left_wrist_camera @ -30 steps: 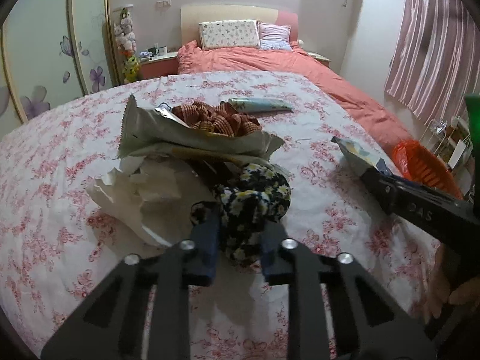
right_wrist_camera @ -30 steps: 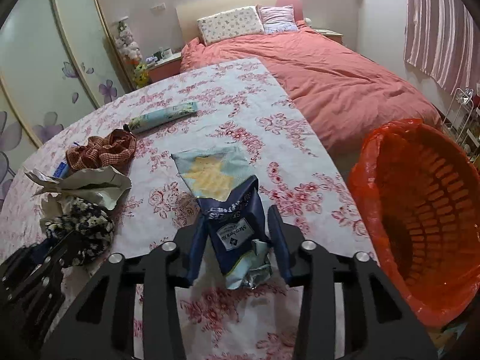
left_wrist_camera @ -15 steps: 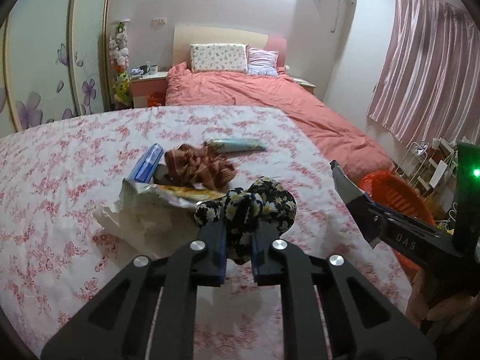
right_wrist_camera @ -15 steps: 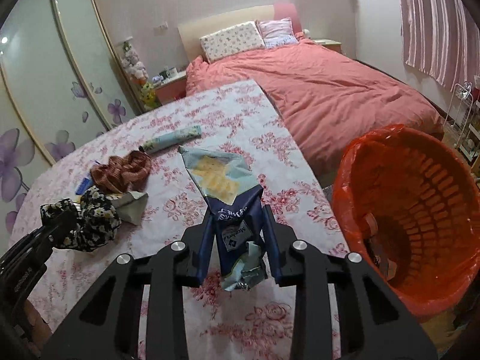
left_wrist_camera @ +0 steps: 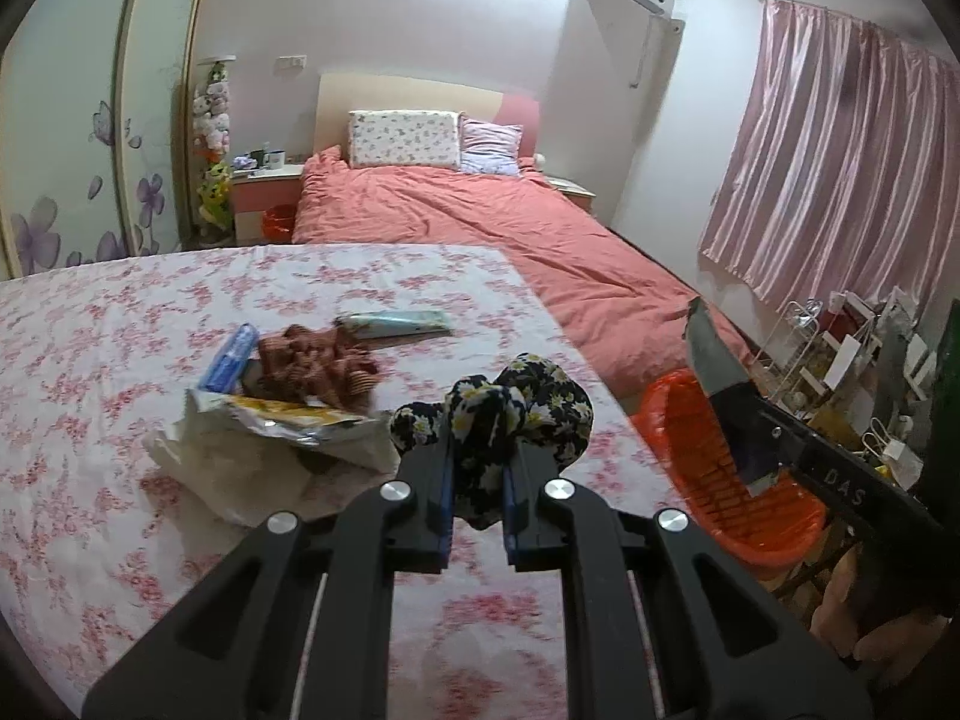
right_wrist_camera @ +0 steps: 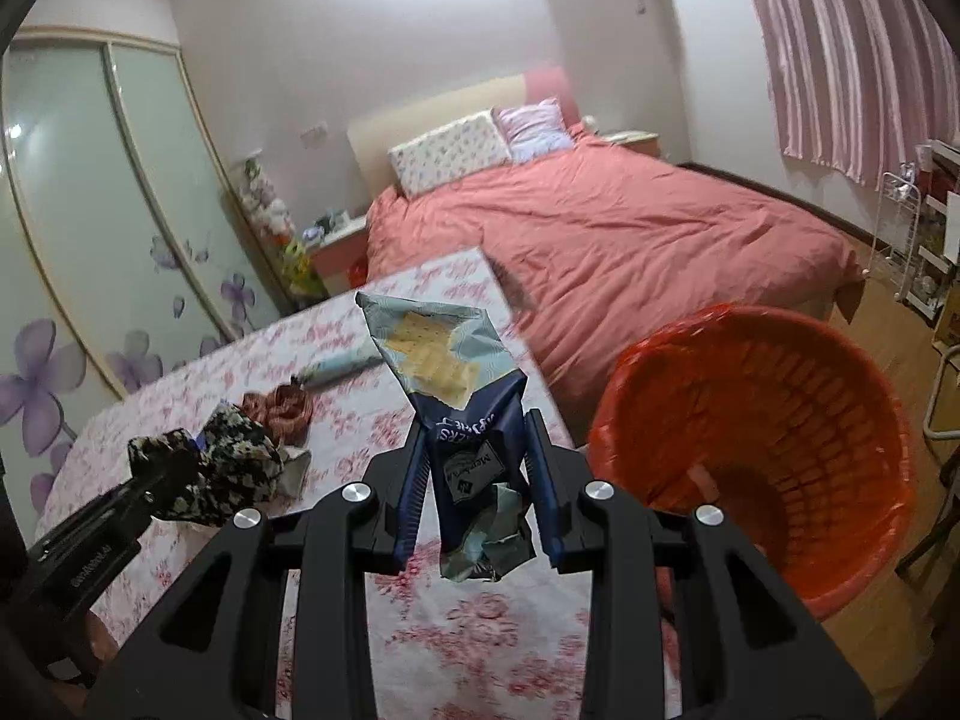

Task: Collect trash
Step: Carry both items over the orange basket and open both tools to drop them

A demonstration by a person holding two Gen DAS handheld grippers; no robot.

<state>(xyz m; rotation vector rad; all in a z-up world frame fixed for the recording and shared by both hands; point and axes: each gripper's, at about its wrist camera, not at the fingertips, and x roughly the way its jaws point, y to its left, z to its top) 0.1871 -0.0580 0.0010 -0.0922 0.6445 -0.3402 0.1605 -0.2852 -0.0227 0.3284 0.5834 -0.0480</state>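
My left gripper [left_wrist_camera: 477, 468] is shut on a black floral cloth [left_wrist_camera: 510, 414] and holds it above the flowered table [left_wrist_camera: 120, 312]. My right gripper [right_wrist_camera: 477, 462] is shut on a blue cracker wrapper [right_wrist_camera: 456, 372], lifted off the table, just left of the orange trash basket [right_wrist_camera: 780, 420]. In the left wrist view the wrapper [left_wrist_camera: 714, 360] hangs over the basket [left_wrist_camera: 678, 420]. A silver-yellow wrapper [left_wrist_camera: 282, 420] and crumpled white paper [left_wrist_camera: 210, 462] lie on the table.
A brown checked cloth [left_wrist_camera: 312, 360], a blue packet [left_wrist_camera: 231, 354] and a folded pale umbrella [left_wrist_camera: 396, 324] lie further back on the table. A bed with a red cover [left_wrist_camera: 510, 222] stands behind. A wire rack [left_wrist_camera: 840, 354] stands at right.
Both grippers have risen off the table with their loads. The right gripper carried the wrapper rightward, close to the basket. The left lifted the floral cloth off the trash pile.
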